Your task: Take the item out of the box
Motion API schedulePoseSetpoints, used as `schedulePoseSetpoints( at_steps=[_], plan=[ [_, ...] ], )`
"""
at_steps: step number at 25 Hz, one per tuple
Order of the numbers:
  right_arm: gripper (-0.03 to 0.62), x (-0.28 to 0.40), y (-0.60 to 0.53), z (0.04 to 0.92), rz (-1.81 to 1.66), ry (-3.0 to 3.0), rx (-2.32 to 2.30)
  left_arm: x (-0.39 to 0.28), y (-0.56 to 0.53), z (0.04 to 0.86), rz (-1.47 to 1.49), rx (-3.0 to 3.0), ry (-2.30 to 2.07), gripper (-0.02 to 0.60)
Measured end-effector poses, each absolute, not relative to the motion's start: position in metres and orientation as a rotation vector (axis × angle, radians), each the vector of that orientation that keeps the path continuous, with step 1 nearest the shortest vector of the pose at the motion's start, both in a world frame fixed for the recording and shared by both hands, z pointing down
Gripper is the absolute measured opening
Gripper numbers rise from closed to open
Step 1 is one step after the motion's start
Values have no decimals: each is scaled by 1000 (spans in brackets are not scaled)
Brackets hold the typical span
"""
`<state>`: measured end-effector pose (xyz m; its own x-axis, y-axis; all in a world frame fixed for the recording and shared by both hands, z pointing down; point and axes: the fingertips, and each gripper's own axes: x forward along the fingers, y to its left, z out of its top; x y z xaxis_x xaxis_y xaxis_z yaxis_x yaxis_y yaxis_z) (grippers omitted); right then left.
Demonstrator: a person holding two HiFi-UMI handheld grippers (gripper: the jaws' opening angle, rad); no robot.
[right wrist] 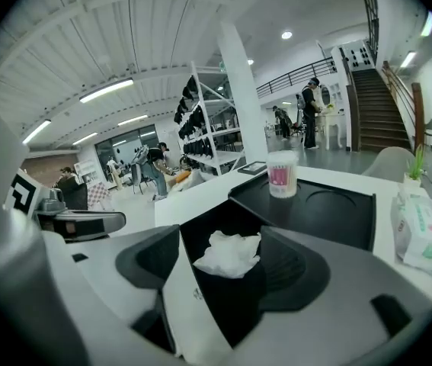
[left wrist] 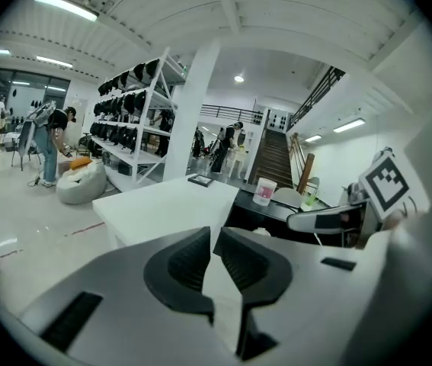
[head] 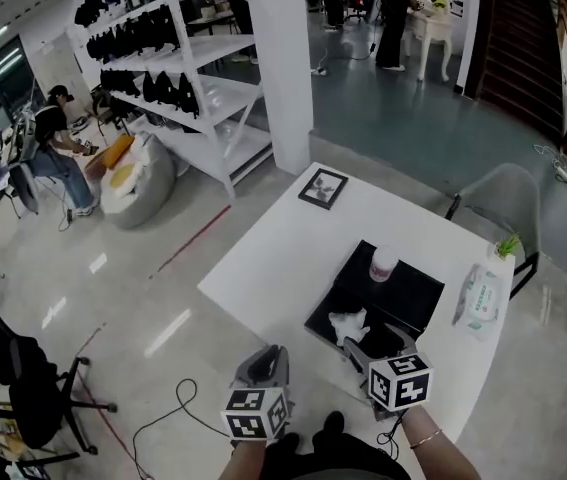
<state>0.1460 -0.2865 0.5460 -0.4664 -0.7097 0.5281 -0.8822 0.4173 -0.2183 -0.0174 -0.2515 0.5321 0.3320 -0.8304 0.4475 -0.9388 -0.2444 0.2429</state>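
Note:
A shallow black box (head: 415, 295) lies on the white table (head: 273, 253). In its near end sits a crumpled white tissue (head: 348, 323), and a white cup with a pink label (head: 383, 263) stands at its far edge. My right gripper (head: 359, 352) hovers open over the box's near end. In the right gripper view the tissue (right wrist: 229, 254) shows just beyond and between the spread jaws of that gripper (right wrist: 220, 244), untouched. My left gripper (head: 269, 358) is shut and empty, off the table's near-left edge; in its own view its jaws (left wrist: 214, 242) point across the table (left wrist: 170, 204).
A pack of wet wipes (head: 480, 298) and a small green plant (head: 508, 245) sit at the table's right edge, a framed picture (head: 323, 188) at the far corner. A grey chair (head: 503, 198) stands behind the table. White shelving (head: 188, 78) and a pillar (head: 278, 68) stand beyond.

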Motion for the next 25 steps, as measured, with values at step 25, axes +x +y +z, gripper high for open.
schedulePoseSetpoints(
  at_steps=[25],
  plan=[
    [322,129,-324,608,792,-2050,1247,-78,-252,555,234,1948,-1663,41]
  ],
)
